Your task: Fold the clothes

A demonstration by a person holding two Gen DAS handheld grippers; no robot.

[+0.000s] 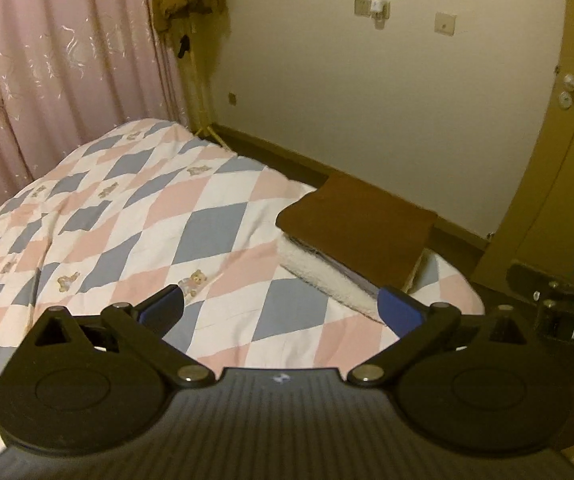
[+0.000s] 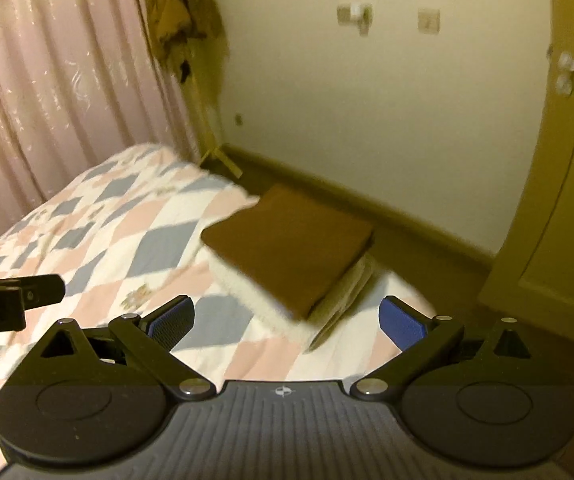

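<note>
We hold our left gripper (image 1: 281, 310) and right gripper (image 2: 287, 320) above the quilt (image 1: 135, 216), both spread wide with nothing between the fingers. The folded brown cloth (image 2: 287, 246) tops a white folded stack (image 1: 323, 268) at the bed's far corner.

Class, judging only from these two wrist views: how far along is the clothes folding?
Done: a folded brown garment sits squarely on a folded white fleecy item near the corner of the bed. In hand: nothing; the left gripper and right gripper are open and empty. Left: no unfolded clothes show on the quilt.
</note>
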